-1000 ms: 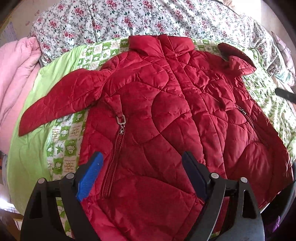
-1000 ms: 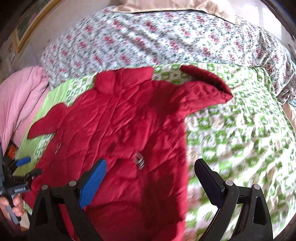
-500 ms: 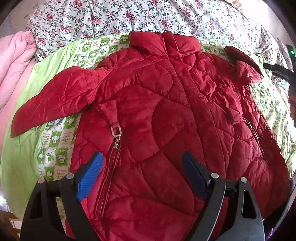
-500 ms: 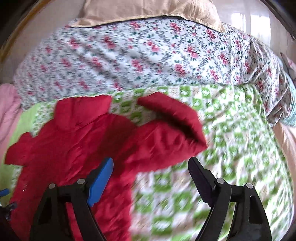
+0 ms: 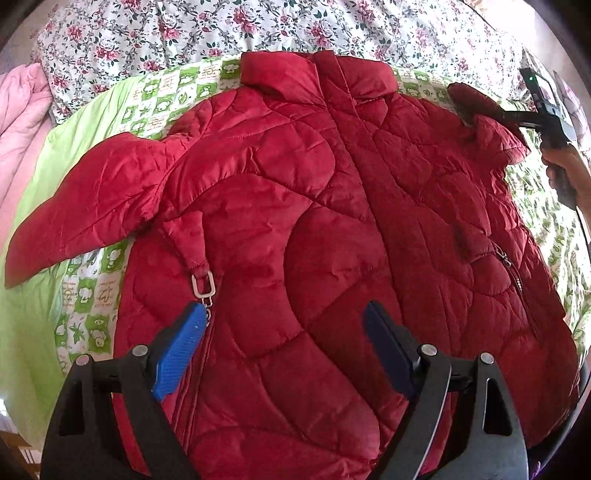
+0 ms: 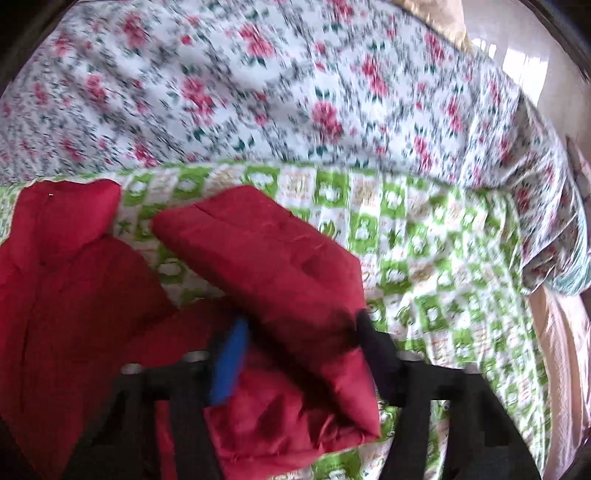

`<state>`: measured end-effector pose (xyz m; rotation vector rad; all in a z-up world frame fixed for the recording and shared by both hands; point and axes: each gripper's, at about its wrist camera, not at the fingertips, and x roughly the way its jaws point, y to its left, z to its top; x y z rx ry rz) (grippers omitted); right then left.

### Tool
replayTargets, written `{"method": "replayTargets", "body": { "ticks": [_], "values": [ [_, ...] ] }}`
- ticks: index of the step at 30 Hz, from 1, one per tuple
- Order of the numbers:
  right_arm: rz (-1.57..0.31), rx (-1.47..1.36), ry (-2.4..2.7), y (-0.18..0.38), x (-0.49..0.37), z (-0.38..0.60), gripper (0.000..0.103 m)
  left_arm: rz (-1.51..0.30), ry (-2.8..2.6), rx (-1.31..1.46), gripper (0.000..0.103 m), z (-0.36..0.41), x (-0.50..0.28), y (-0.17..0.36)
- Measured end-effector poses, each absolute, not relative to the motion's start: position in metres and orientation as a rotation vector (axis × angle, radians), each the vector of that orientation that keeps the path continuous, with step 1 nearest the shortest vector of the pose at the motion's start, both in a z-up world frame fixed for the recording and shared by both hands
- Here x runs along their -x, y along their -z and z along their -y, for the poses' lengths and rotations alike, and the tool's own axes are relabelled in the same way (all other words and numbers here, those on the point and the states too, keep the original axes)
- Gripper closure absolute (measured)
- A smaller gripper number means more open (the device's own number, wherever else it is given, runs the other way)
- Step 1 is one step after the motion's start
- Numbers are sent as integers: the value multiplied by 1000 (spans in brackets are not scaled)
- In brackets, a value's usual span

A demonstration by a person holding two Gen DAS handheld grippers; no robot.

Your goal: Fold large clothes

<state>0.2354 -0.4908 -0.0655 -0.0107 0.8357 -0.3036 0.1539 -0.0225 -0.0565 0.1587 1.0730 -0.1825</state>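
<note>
A red quilted jacket (image 5: 332,221) lies front up on a green patterned blanket (image 5: 92,321), collar at the far side. Its left sleeve (image 5: 85,203) stretches out to the left. My left gripper (image 5: 284,332) is open and empty, hovering over the lower front beside the pocket zipper pull (image 5: 203,284). My right gripper (image 6: 299,332) is open with its fingers on either side of the folded-back right sleeve (image 6: 266,251); the view is blurred. It also shows in the left wrist view (image 5: 517,118) at the sleeve's end.
A floral quilt (image 5: 221,33) lies bunched behind the blanket. A pink blanket (image 5: 18,125) lies at the left. More pink bedding (image 6: 561,350) lies at the right edge of the bed.
My right gripper has moved forward and right, from over the jacket body onto the right sleeve. My left gripper has come lower and closer over the jacket front.
</note>
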Motion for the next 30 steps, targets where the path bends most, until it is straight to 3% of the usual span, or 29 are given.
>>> {"method": "replayTargets", "body": {
  "ticks": [3,6,19,30],
  "values": [
    [-832,-52,287,67,-233,495,83,-1076,187,-149,16,22,-159,58],
    [-797,-82,264,57,-224,485,89,-1078,202,-137,16,21,-163,59],
    [-674,-39,-89,7,-196,335,91,-1050,261,0,16,0,-176,36],
    [-780,27,-363,66,-194,188,92,-1119,349,316,16,-44,-202,35]
  ]
}}
